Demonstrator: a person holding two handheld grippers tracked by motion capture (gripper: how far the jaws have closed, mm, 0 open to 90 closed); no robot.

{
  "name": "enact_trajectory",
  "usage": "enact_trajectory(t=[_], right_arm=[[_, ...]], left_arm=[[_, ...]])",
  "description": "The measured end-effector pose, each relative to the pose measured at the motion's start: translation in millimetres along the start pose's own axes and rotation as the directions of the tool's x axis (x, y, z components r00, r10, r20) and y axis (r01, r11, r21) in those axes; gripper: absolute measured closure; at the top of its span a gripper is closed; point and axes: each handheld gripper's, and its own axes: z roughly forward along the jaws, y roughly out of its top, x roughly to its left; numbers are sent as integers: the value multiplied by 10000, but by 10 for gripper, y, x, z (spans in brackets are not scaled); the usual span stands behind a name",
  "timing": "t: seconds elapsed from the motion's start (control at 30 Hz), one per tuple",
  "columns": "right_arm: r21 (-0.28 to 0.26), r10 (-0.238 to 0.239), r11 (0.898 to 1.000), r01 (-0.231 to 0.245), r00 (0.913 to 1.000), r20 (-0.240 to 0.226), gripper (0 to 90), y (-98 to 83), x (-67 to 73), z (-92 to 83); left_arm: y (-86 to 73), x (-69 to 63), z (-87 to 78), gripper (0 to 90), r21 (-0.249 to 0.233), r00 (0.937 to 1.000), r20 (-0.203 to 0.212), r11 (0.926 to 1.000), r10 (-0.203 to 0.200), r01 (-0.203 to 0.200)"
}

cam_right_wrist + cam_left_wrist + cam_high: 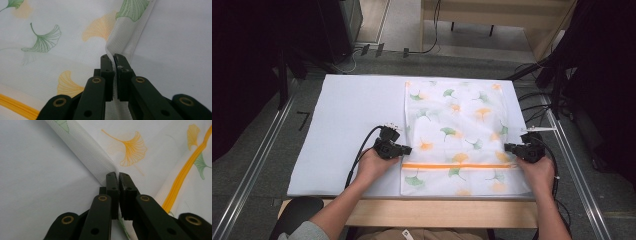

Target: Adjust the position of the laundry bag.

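Mesh bag point(457, 130) pinched at both edges by tongs.

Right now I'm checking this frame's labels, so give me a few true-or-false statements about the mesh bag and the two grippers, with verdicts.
1. The left gripper is shut on the left edge of the mesh bag. True.
2. The right gripper hangs open above the bag. False: its jaws pinch the bag's right edge.
3. The bag's zipper is blue. False: it is orange.
4. The bag lies on a white mat spread over the table. True.
5. The bag is printed with green and orange leaves. True.
6. Both grippers hold the bag at its far end. False: they grip the side edges just beyond the zipper, near the person.
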Motion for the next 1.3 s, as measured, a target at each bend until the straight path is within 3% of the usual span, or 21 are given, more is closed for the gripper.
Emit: enact_trajectory(t=[0.13, 0.27, 0.47, 0.7, 1.0, 1.3], right_arm=[[51, 101, 9999, -100, 9999, -53, 895, 16, 4, -15], [8, 104, 9999, -104, 9997, -230, 893, 26, 3, -32], [34, 448, 9990, -447, 9978, -491, 892, 44, -6, -56], [65, 159, 9999, -156, 9980, -605, 892, 72, 60, -53], [243, -156, 9995, 177, 9966, -814, 891, 144, 173, -14], [320, -800, 9959, 848, 9882, -1306, 891, 270, 394, 78]], left_arm=[[6, -6, -7, 894, 100, 9987, 450, 9997, 231, -236], [22, -6, -22, 900, 393, 9978, 639, 9990, 180, -205], [32, 26, -94, 900, 227, 9981, 584, 9996, 174, -187], [34, 67, -173, 900, 53, 9982, 571, 9998, 208, -212], [-16, 206, -361, 900, 124, 9982, 510, 9995, -310, 304], [-122, 364, -580, 900, -45, 9961, 311, 9965, -829, 831]])
